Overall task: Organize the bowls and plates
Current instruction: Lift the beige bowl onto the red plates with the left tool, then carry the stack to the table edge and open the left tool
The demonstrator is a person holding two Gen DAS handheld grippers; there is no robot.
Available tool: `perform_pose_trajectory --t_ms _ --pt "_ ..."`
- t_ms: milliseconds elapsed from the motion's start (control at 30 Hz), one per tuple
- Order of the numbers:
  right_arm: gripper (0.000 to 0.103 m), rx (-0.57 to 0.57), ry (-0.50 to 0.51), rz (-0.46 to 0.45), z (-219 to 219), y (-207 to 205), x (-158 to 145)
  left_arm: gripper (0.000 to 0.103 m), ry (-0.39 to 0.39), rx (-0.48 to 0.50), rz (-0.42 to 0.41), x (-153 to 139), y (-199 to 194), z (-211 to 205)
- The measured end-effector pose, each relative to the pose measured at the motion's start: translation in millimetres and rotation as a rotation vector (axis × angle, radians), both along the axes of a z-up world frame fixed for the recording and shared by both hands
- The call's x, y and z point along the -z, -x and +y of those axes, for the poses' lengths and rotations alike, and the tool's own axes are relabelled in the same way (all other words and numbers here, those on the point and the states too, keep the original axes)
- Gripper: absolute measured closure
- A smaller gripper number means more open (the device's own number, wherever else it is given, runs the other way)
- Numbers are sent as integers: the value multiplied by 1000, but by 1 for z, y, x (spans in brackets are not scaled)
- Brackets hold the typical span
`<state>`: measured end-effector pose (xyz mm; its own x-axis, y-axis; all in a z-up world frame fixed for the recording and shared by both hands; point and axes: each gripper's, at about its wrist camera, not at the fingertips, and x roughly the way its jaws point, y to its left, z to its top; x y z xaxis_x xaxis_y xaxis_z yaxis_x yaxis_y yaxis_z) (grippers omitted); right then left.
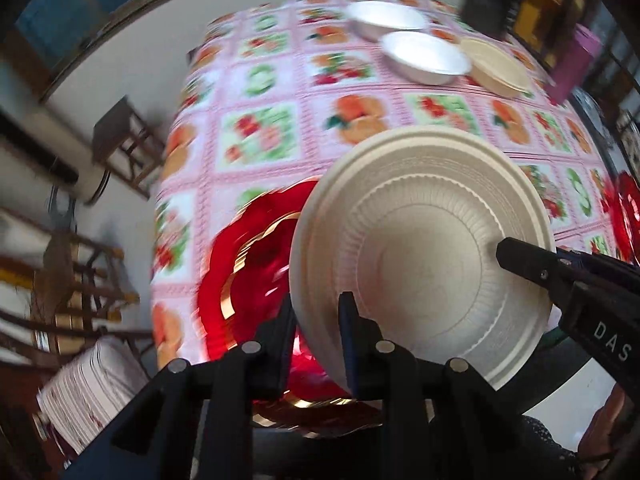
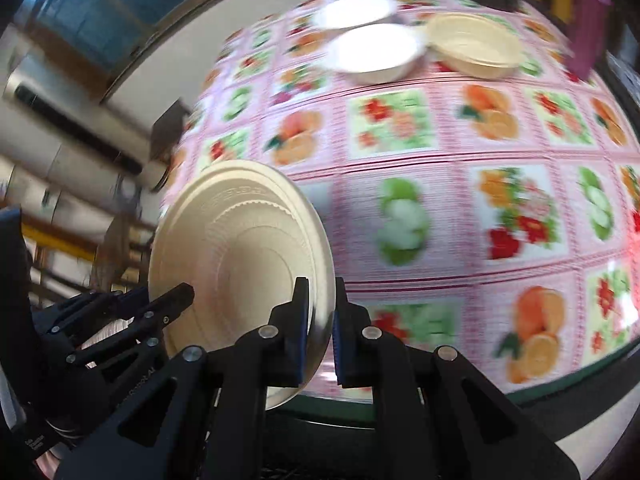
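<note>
My left hand-held gripper (image 1: 318, 322) is pinched onto the rim of a cream bowl (image 1: 424, 256), which sits tilted on edge in the lower middle of the left wrist view, its ribbed underside facing me. My right hand-held gripper (image 2: 322, 316) clamps the same cream bowl (image 2: 240, 264) by the opposite rim, lower left of centre in the right wrist view, so I'm holding it between both, lifted off the worktop (image 1: 280, 92). In the left view my right hand-held gripper (image 1: 532, 262) pokes in from the right edge against the bowl. Behind the bowl, lower left in the left view, lies a red plate with gold trim (image 1: 240, 264), blurred. Another red plate (image 1: 626, 216) peeks in at the far right edge. At the top of that view, two white bowls (image 1: 424, 56) stand side by side, with a stack of cream bowls (image 1: 500, 66) just beside them to the right. A purple box (image 2: 588, 24) stands in the upper right of the right wrist view. The fruit-patterned tablecloth (image 2: 440, 184) covers everything.
</note>
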<state>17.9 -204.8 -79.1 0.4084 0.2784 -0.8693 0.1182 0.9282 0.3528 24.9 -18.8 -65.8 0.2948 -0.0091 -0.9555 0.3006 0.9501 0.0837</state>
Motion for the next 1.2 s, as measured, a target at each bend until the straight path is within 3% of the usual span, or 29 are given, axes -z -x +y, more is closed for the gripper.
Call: perform_pose_trajectory --t_ms 267,400,633,733,867,967,1100,1200 --pt "91 -143 90 19 82 -20 17 79 -19 -104 47 24 -3 54" --pt "91 -184 139 46 102 -27 33 77 -36 -116 94 43 -3 66" --pt "89 -243 243 38 123 -26 42 76 -72 -109 71 42 -3 71" --pt "88 -283 306 16 132 -23 38 67 -112 -114 18 32 -3 73" --pt "85 -308 399 -31 137 -18 28 39 -153 -123 -74 14 -3 78" --pt "85 -294 416 -96 127 -12 14 35 -166 -152 -147 -1 -4 83" --pt "78 -196 326 -164 97 -7 -2 26 -145 -176 -201 -13 -7 84" --pt "75 -170 220 -147 84 -9 -2 24 -141 -192 -227 -19 -9 82"
